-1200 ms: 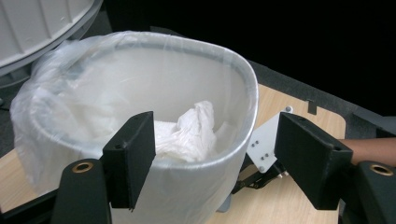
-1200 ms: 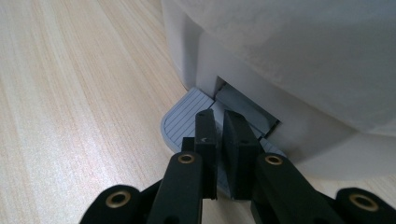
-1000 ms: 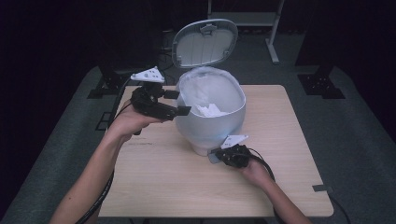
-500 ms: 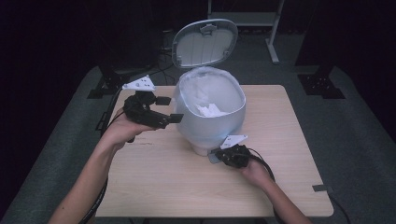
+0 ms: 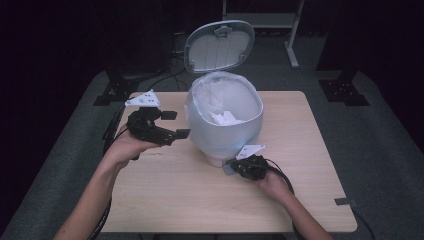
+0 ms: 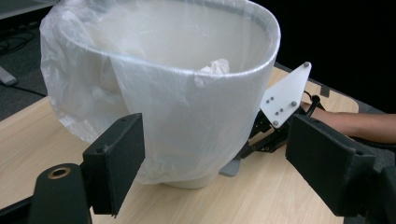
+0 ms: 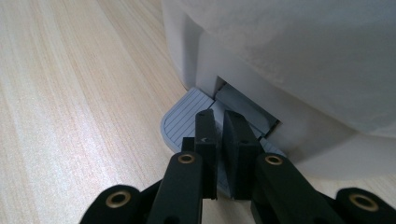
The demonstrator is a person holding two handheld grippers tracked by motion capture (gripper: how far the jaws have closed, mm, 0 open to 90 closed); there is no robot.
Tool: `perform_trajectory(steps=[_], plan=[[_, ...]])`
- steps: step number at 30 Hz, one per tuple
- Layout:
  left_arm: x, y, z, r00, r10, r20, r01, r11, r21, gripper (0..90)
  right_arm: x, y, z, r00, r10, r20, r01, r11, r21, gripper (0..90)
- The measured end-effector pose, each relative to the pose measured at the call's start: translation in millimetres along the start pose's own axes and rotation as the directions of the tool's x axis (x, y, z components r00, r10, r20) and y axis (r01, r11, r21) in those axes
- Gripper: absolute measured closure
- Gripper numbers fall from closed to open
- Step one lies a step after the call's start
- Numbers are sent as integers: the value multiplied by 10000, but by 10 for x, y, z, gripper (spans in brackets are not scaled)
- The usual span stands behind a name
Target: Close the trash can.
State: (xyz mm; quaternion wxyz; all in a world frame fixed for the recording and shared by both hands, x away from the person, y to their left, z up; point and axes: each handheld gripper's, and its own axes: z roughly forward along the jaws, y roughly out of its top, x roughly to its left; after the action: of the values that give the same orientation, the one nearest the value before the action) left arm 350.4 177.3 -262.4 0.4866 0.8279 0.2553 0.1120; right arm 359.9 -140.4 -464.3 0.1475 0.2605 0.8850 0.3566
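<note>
A white pedal bin [image 5: 225, 125] lined with a clear plastic bag stands mid-table, its lid [image 5: 219, 46] tipped up and back. Crumpled white paper [image 5: 225, 118] lies inside. My left gripper [image 5: 176, 124] hovers just left of the bin, apart from it. Its jaws have just been opening and hold nothing. In the left gripper view the bin wall [image 6: 187, 107] shows beyond the spread jaws of the left gripper [image 6: 223, 158]. My right gripper [image 7: 223, 121] is shut, its tips resting on the grey ribbed pedal [image 7: 184, 119] at the bin's foot [image 7: 289, 60]. It also shows low at the bin's front right [image 5: 234, 167].
The wooden table [image 5: 165, 200] has bare surface in front of and on both sides of the bin. Dark stands and cables [image 5: 120, 87] sit on the floor behind the table. A small grey tab [image 5: 345, 202] lies near the front right corner.
My left gripper has drawn back from the bin's rim, to the left and lower, with its jaws spread a little wider. The right gripper has stayed on the pedal and the lid stays up.
</note>
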Motion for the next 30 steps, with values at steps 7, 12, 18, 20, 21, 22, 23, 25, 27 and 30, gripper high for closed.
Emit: perform_trajectory(steps=[7,12,18,20,21,22,23,25,27,30], plan=[[5,-117,4,10000,-59,-33,59,10000,-18,190,-1,-3,2,10000,-4,12,4,10000,-28,840],[15,-202,10,9999,-121,-45,121,9999,-26,190,0,-2,1,10000,-7,22,7,10000,-27,840],[25,-297,-1,9997,-202,-109,202,9998,-37,189,2,-3,2,10000,-12,30,12,10000,-31,840],[26,-334,-4,9996,-243,-123,242,9997,-29,189,4,-2,0,10000,11,24,-10,10000,-28,840],[28,-349,-6,9996,-254,-127,254,9997,0,189,4,-3,1,10000,7,25,-7,10000,-46,840],[28,-360,-5,9997,-240,-112,240,9997,3,189,4,-3,2,10000,4,31,-4,10000,-51,840],[25,-374,-2,9996,-273,-112,273,9996,-7,189,5,-2,2,10000,9,36,-9,10000,-42,840],[26,-399,-2,9995,-279,-121,279,9996,8,189,7,1,2,10000,2,42,-2,10000,-18,840],[21,-422,-4,9995,-302,-107,302,9995,-18,189,7,2,1,10000,-7,64,7,10000,2,840],[12,-460,-8,9995,-308,-101,308,9995,-30,189,6,-4,2,9999,-55,119,56,10000,-32,840]])
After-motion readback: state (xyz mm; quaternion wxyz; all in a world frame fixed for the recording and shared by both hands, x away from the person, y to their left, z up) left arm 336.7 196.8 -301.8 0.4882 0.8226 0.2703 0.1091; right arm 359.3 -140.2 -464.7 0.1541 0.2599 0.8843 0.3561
